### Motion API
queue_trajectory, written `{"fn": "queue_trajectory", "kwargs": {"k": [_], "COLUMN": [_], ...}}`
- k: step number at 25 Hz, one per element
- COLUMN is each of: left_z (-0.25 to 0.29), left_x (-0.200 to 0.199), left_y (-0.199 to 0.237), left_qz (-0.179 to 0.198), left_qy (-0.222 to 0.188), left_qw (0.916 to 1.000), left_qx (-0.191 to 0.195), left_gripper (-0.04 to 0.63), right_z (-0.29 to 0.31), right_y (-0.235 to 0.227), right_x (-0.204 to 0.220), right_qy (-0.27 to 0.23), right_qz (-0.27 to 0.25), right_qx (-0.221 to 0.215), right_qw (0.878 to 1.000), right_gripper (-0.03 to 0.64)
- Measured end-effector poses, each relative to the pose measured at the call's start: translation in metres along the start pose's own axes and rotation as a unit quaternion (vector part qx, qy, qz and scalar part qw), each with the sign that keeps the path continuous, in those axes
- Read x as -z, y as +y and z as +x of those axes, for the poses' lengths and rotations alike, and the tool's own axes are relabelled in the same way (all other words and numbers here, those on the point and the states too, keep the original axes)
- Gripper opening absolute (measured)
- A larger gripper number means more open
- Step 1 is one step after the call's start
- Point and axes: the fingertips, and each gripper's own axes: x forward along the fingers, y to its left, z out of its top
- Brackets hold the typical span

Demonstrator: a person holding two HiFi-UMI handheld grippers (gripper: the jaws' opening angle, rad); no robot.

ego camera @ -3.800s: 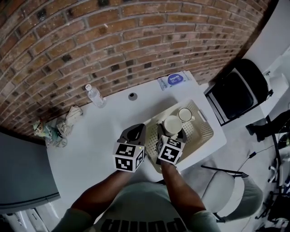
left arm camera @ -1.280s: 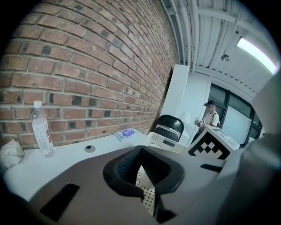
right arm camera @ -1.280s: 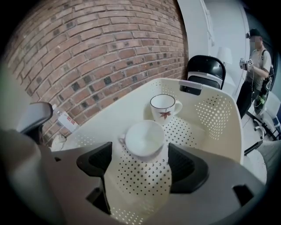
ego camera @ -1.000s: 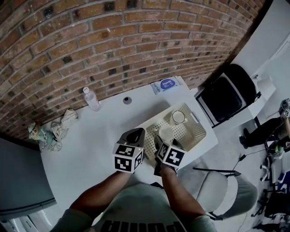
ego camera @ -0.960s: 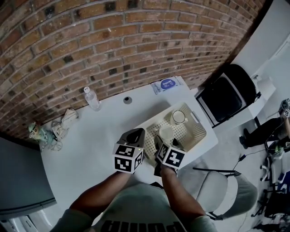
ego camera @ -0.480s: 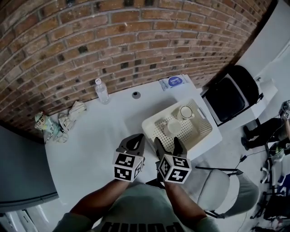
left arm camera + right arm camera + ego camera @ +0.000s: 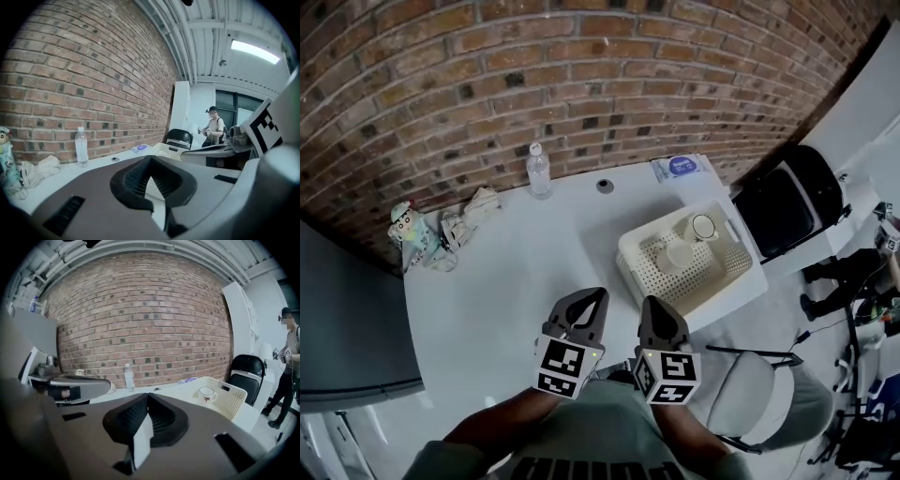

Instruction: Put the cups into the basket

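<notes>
Ahead and to the left of your left claw (image 7: 587,304), well apart from it, a toy figure (image 7: 410,235), a crumpled cloth (image 7: 469,214) and a water bottle (image 7: 538,171) sit along the brick wall (image 7: 581,75). Your left claw is pinched together tip on tip, with nothing held. Just beside it on the right, your right claw (image 7: 653,309) is closing tip to tip, and nothing is between its jaws either. Ahead and to the right of that claw, well clear of it, the basket (image 7: 630,260) stands on the white table (image 7: 506,291). Both cups are inside it: one cup (image 7: 680,255) near the middle, the other cup (image 7: 703,226) upright toward the far corner.
</notes>
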Motion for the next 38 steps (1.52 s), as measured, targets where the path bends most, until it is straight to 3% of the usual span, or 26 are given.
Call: {"fn": "queue_trajectory", "kwargs": {"k": [7, 18, 38], "left_z": [-0.019, -0.02, -0.028], "left_x": [-0.009, -0.019, 0.014], "left_y": [-0.018, -0.07, -0.129], "left_qz": [-0.01, -0.022, -0.037], "left_qy": [-0.015, -0.028, -0.033], "left_qw": [0.9998, 0.997, 0.9881], "left_qx": [-0.012, -0.068, -0.145], "left_gripper": [0.003, 0.003, 0.003], "right_z": [-0.024, -0.062, -0.095], "right_y": [0.007, -0.034, -0.056], "right_x": [-0.022, -0.035, 0.017], "right_qy": [-0.029, -0.041, -0.008], "right_qz": [-0.042, -0.076, -0.112], "right_qx": [-0.046, -0.107, -0.198], "right_qw": [0.998, 0.991, 0.974], "right_gripper": [0.014, 0.014, 0.011]}}
